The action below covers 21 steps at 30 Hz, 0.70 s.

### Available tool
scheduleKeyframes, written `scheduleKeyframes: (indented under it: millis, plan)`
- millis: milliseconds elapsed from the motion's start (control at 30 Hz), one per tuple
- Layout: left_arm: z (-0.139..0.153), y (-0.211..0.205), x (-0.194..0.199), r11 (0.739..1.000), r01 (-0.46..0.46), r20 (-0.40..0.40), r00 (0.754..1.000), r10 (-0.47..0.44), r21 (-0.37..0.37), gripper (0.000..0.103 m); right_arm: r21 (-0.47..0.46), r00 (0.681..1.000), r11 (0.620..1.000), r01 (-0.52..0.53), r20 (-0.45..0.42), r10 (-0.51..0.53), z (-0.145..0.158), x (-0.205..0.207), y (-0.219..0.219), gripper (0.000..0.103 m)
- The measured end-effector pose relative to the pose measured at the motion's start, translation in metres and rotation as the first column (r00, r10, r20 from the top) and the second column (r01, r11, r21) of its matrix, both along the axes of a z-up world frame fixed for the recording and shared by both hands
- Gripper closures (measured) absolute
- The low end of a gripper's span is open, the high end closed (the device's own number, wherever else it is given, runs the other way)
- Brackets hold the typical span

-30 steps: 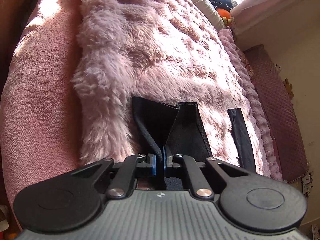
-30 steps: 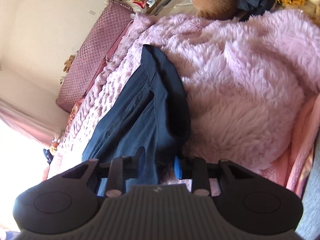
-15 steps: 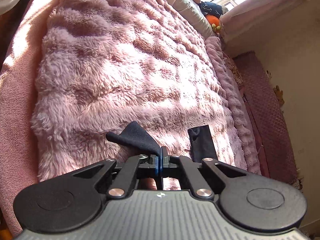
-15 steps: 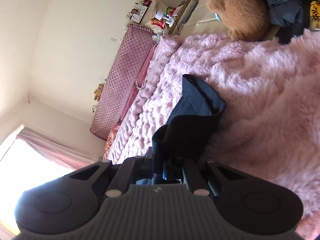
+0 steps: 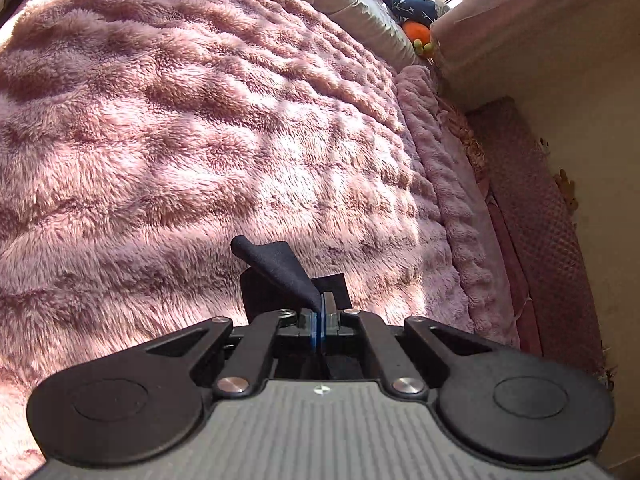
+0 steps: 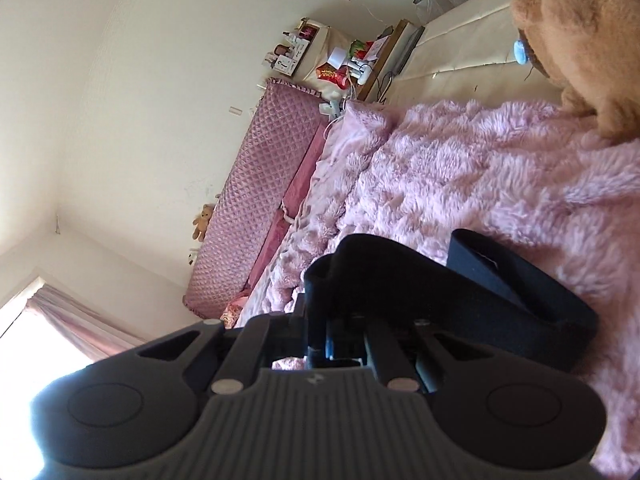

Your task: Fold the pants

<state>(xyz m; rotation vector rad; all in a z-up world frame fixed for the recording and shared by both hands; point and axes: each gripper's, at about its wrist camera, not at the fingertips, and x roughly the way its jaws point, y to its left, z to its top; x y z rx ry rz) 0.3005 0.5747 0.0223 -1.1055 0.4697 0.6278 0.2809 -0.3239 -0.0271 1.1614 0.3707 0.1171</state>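
The dark navy pants (image 5: 280, 268) are pinched in my left gripper (image 5: 320, 316), which is shut on a corner of the cloth that sticks up past the fingertips over the pink furry blanket (image 5: 200, 140). In the right wrist view my right gripper (image 6: 332, 340) is shut on another part of the pants (image 6: 460, 292), which bunch in a thick fold over and to the right of the fingers, lifted above the blanket (image 6: 480, 168). Most of the garment is hidden below both grippers.
A large tan teddy bear (image 6: 580, 40) sits at the bed's far end. A quilted pink headboard pad (image 6: 260, 184) runs along the wall. Pillows (image 5: 352, 4) and an orange toy (image 5: 416, 32) lie near the window. A cluttered bedside shelf (image 6: 344, 64) stands by the wall.
Both grippers have risen and moved forward over the bed with the pants. Less of the cloth shows in each view, and the right view now tilts up toward the wall.
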Motion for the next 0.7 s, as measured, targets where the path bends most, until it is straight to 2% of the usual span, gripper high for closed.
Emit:
scheduleKeyframes:
  millis: [100,167,300,500,567,633,667,700]
  plan:
    - [-0.008,-0.005,0.030,1.000,0.002,-0.040,0.999,-0.002,0.013,0.102,-0.013,0.999,1.000,0.016,-0.039,-0.017,-0.014,0.039,0.002,0.101]
    - [-0.017,-0.007,0.050,1.000,-0.001,-0.063,0.998,0.001,0.005,0.102,-0.013,0.995,1.000,0.018,-0.094,-0.019,-0.028,0.063,0.002,0.101]
    - [-0.041,-0.005,0.079,0.998,-0.040,-0.068,0.997,0.037,-0.049,0.102,0.027,0.976,0.999,0.041,-0.213,-0.035,-0.065,0.092,-0.003,0.101]
    - [-0.063,-0.004,0.111,0.998,-0.049,-0.066,0.997,0.047,-0.028,0.102,-0.012,0.971,1.000,0.025,-0.236,-0.027,-0.078,0.108,-0.004,0.101]
    - [-0.067,0.000,0.118,0.998,-0.061,-0.092,0.994,0.061,-0.002,0.102,-0.036,0.968,0.999,0.012,-0.249,-0.020,-0.079,0.113,-0.003,0.101]
    - [-0.067,0.005,0.124,0.994,-0.076,-0.135,0.987,0.085,0.073,0.096,-0.063,0.965,0.998,-0.007,-0.260,-0.009,-0.081,0.117,-0.003,0.101]
    - [-0.064,0.009,0.127,0.992,-0.064,-0.153,0.985,0.081,0.109,0.084,-0.073,0.964,0.997,-0.015,-0.265,-0.005,-0.081,0.118,-0.003,0.101]
    - [-0.061,0.013,0.127,0.991,-0.048,-0.144,0.987,0.066,0.124,0.063,-0.077,0.962,0.997,-0.024,-0.271,0.002,-0.081,0.120,-0.004,0.100]
